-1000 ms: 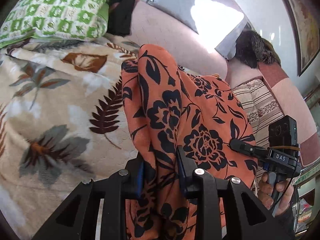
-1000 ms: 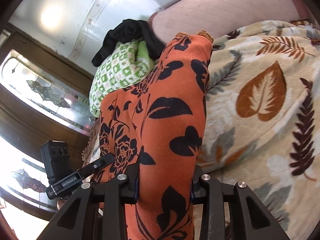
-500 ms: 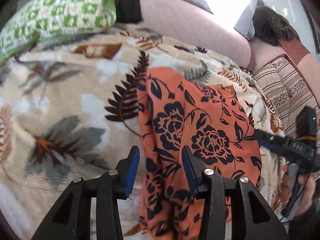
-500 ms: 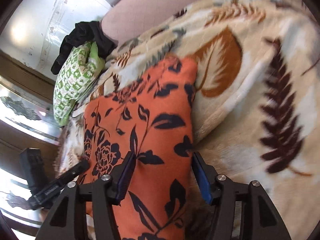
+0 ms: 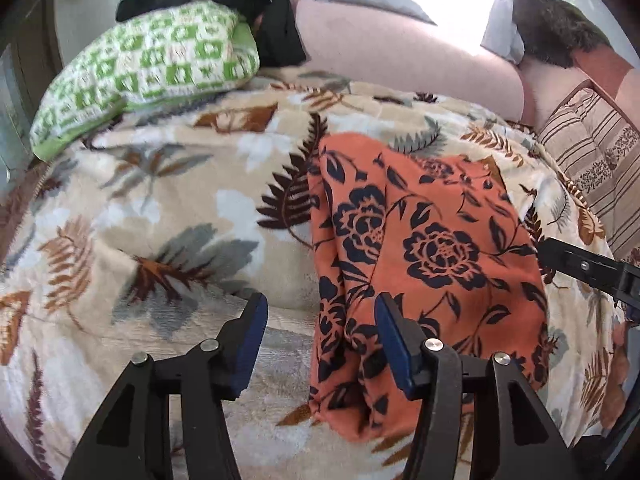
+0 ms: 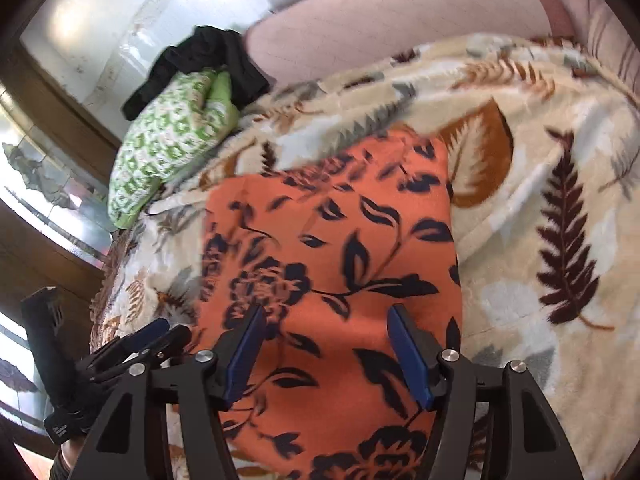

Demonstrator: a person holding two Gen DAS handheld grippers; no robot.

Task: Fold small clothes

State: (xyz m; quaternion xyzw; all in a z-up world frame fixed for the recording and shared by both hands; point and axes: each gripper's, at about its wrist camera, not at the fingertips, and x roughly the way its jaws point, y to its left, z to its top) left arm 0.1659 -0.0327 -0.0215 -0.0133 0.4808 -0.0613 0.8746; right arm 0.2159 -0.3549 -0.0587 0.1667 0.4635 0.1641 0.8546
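An orange garment with a black floral print lies flat on a leaf-patterned blanket spread over the bed, its near edge bunched into soft vertical folds. The left gripper hangs over that near edge; its jaws have just been opening and now stand apart, the cloth's left border lying between them without either blue pad pressing on it. One pad sits over bare blanket, the other over the print. The right gripper is poised above the same garment from the opposite side; its jaws have likewise just been opening and stand wide, orange fabric visible between them but not pinched. Each gripper appears at the edge of the other's view, the right one at the garment's far-right border. Beyond the garment, a green-and-white checked pillow rests at the blanket's far-left corner, with a black cloth draped over its top. A striped cushion lies at the far right.
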